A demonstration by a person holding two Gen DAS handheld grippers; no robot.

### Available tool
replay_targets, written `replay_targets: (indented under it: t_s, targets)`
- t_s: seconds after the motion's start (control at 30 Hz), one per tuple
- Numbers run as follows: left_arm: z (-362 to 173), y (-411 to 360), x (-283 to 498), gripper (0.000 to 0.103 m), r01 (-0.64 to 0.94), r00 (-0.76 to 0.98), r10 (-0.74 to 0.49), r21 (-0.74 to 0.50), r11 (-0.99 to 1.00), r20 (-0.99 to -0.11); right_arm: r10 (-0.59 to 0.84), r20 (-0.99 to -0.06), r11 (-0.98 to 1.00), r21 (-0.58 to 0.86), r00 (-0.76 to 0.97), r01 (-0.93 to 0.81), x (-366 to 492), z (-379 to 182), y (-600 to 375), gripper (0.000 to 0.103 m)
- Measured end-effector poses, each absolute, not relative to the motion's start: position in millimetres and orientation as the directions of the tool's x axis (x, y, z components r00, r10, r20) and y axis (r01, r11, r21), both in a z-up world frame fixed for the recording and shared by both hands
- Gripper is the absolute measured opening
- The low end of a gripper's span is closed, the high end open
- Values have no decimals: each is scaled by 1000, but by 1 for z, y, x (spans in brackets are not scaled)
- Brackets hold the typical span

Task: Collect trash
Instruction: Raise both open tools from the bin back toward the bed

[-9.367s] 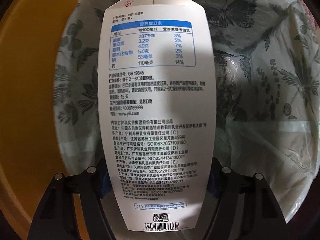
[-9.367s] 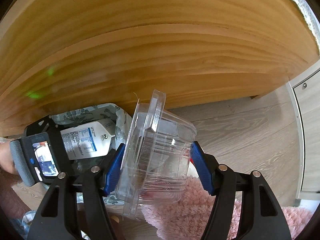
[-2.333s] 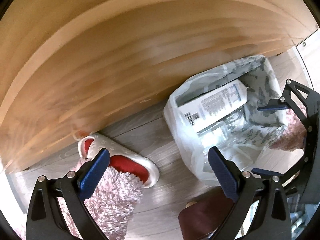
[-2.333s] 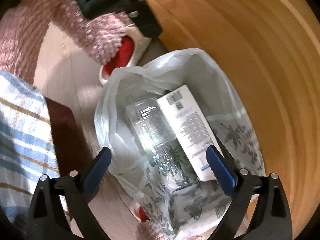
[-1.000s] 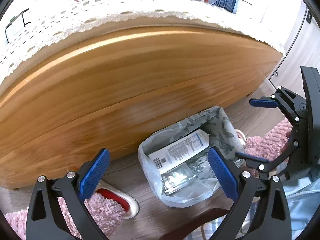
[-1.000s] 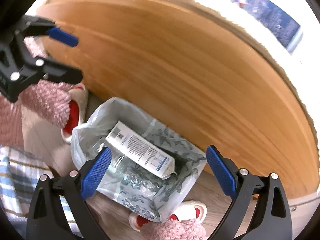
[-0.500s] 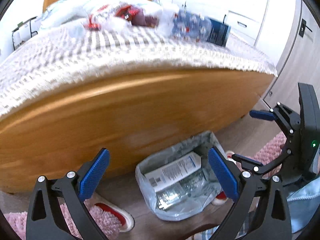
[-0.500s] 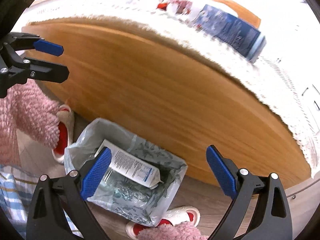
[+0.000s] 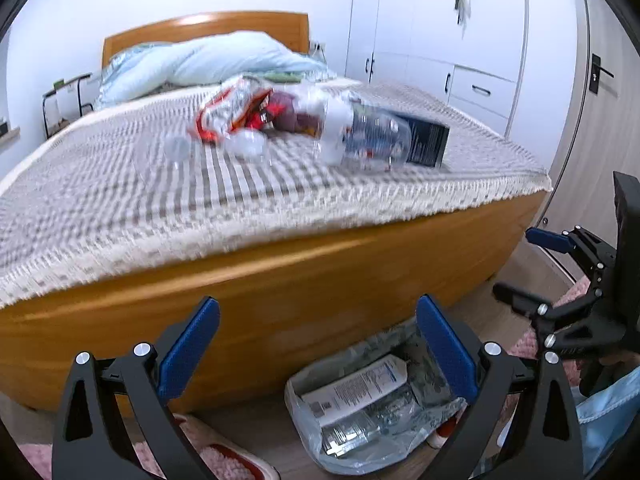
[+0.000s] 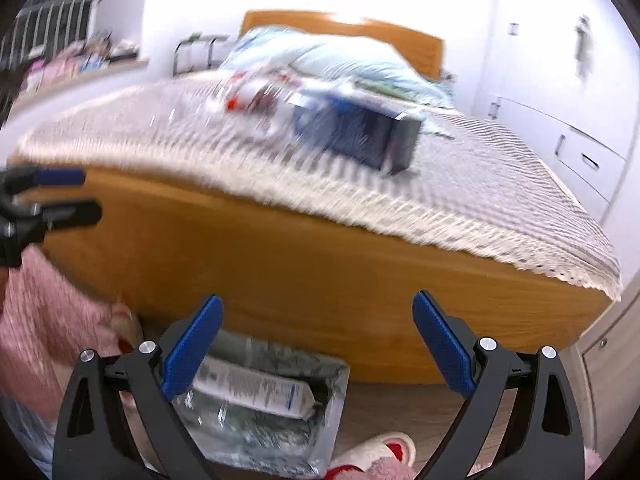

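On the floor against the bed stands a bin lined with a patterned bag (image 9: 298,394) (image 10: 332,384); a white milk carton (image 9: 360,386) (image 10: 256,392) and a clear plastic box (image 9: 360,428) lie inside it. Up on the bedspread lies a pile of trash: a clear water bottle (image 9: 362,136), a dark blue box (image 9: 426,140) (image 10: 372,136) and red-and-white wrappers (image 9: 236,110). My left gripper (image 9: 318,340) is open and holds nothing, raised above the bin. My right gripper (image 10: 316,336) (image 9: 520,264) is open too and carries nothing.
The wooden bed frame (image 9: 280,276) fills the middle. Pink fluffy slippers (image 9: 224,460) (image 10: 380,456) lie on the floor on both sides of the bin. White wardrobes (image 9: 440,40) stand to the right, a pale blue duvet (image 9: 224,60) by the headboard.
Both grippers, which dropped the carton and the clear box into the bin earlier, have risen and tilted up; the bed top and its trash have come into view.
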State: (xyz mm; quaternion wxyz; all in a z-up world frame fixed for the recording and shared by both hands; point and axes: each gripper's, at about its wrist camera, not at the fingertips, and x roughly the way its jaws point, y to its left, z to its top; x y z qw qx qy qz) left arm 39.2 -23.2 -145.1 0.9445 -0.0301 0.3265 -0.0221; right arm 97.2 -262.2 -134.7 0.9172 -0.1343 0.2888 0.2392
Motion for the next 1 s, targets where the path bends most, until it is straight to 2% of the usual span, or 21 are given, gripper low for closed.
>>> replay_targets:
  t_s: [0.4,1.0]
  targets:
    - [-109,-20,35,95,14,847,-39,-50,999,-530,366,-393,916,-10,844,-401,97,-92,-296,92]
    - [-57,-24,38,95,-32,940,21,-27,999,-341,329,-111,942,-30,938,-334,84,-34,-292,92]
